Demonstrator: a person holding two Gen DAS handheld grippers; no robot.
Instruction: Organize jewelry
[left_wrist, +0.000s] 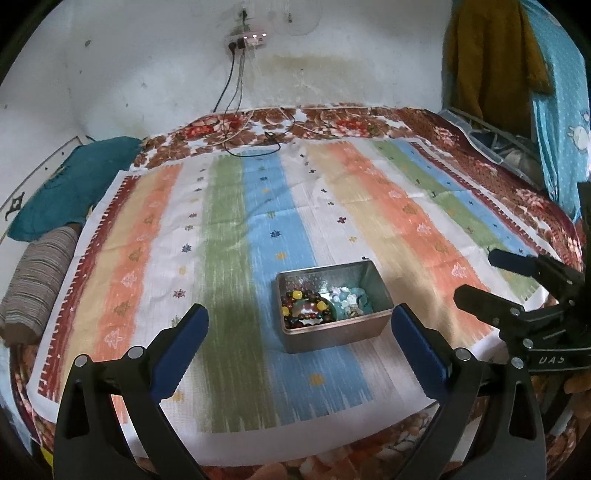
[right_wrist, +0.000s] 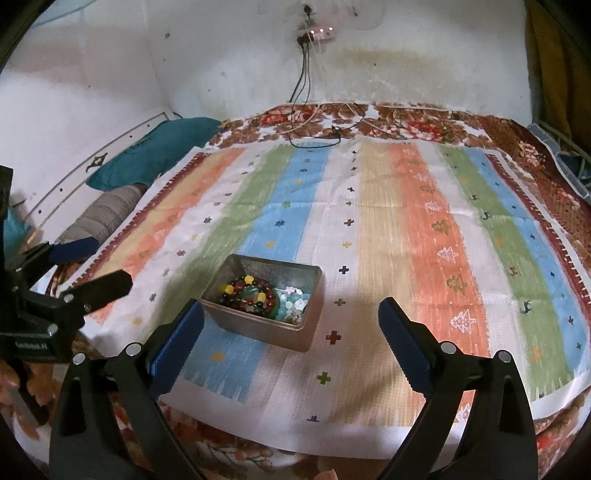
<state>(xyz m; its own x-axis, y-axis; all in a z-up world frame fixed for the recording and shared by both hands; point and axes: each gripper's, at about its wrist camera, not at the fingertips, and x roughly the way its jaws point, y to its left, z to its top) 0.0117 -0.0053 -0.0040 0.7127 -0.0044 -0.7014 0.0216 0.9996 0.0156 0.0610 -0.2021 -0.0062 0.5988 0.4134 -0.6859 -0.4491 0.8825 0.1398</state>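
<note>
An open metal tin (left_wrist: 334, 334) sits on the striped cloth (left_wrist: 229, 229). Inside lie a dark beaded bracelet with yellow beads (left_wrist: 303, 308) on the left and pale blue and white beads (left_wrist: 347, 299) on the right. My left gripper (left_wrist: 299, 321) is open and empty, hovering just in front of the tin. My right gripper (right_wrist: 291, 314) is open and empty, with the tin (right_wrist: 264, 334) near its left finger. The bracelet (right_wrist: 251, 293) and pale beads (right_wrist: 295, 304) show there too. Each gripper shows at the edge of the other's view: the right one (left_wrist: 476, 277), the left one (right_wrist: 99, 262).
The cloth covers a bed with a floral blanket (left_wrist: 332, 122). A teal pillow (left_wrist: 70, 184) and a striped roll (left_wrist: 33, 284) lie at the left. Charger cables (left_wrist: 255, 140) run from a wall socket (left_wrist: 247, 40). Clothes (left_wrist: 491, 62) hang at the right.
</note>
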